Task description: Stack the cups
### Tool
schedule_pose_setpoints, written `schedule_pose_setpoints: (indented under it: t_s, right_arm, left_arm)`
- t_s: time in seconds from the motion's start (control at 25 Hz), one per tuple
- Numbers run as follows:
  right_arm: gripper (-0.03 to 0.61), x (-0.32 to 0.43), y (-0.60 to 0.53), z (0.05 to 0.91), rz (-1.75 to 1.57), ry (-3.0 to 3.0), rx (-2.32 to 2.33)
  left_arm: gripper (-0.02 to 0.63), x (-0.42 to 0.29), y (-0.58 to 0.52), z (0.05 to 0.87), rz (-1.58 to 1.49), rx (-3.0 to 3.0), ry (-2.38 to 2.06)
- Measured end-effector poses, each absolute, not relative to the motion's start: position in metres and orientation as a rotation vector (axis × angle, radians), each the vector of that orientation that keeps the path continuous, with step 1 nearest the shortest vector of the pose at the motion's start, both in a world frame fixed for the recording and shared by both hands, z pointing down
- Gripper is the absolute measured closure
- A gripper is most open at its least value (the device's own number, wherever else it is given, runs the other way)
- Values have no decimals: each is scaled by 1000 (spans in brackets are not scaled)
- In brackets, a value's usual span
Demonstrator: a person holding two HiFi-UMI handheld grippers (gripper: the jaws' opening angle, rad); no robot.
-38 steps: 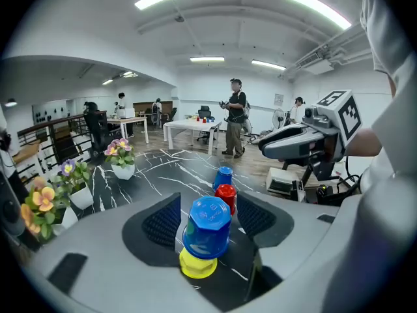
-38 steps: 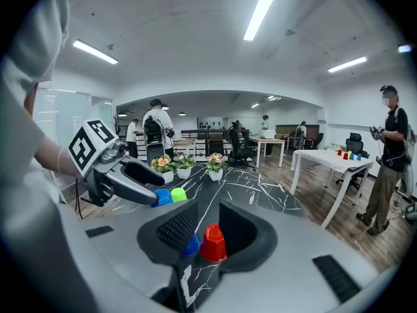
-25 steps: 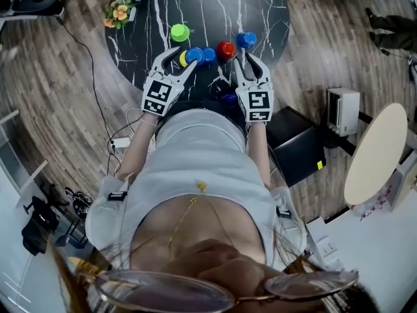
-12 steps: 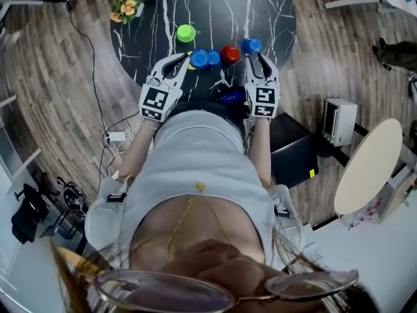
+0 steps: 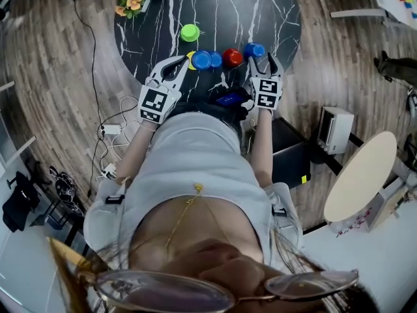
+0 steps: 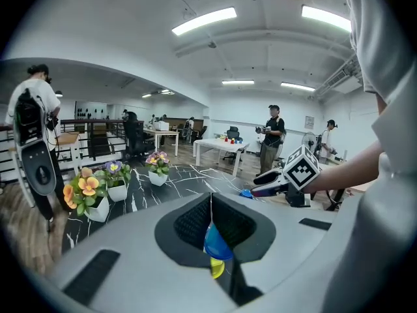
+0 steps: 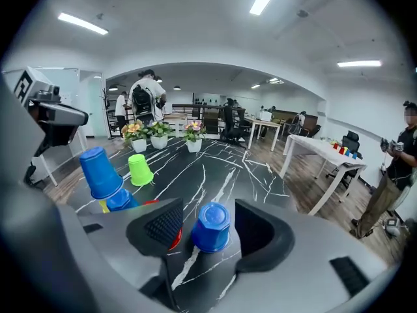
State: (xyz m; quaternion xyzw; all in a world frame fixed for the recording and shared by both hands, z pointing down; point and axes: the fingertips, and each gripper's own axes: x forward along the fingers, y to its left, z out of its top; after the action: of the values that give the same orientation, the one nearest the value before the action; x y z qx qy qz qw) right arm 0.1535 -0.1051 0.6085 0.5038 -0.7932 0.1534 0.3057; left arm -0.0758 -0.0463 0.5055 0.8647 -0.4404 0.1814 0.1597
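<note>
Upside-down cups stand on the black marble table (image 5: 215, 12): green (image 5: 189, 32), two blue (image 5: 201, 59) (image 5: 214, 59), red (image 5: 232, 57), and another blue cup (image 5: 254, 49) at the right. The first blue cup (image 7: 99, 171) sits tilted over a yellow cup (image 7: 103, 206). My left gripper (image 5: 185, 62) is shut, its pads meeting with nothing between them. That blue cup (image 6: 215, 243) shows just under its tips; contact is unclear. My right gripper (image 7: 207, 235) has just been opening. The right-hand blue cup (image 7: 211, 225) stands between its jaws, clear of both pads.
Flower pots (image 5: 133, 2) stand at the table's far left edge. The table's near rim lies just under both grippers. On the wooden floor to the right are a grey box (image 5: 334, 128) and a round beige table (image 5: 360, 175). People stand in the room beyond.
The left jaws, spread around the blue cup a second ago, have closed. The right gripper has come down at the right-hand blue cup and its jaws have spread wider.
</note>
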Motion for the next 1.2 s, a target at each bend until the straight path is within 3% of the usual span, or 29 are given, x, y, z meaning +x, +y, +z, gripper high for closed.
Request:
schedule_pose_setpoints:
  t_s: [0.6, 1.2]
  right_arm:
    - [318, 156, -123, 661, 535, -2039, 1307]
    - [359, 160, -122, 663, 518, -2027, 1318]
  left_arm:
    - [581, -94, -32, 510, 550, 2387, -1333]
    - [581, -102, -23, 511, 562, 2363, -1359]
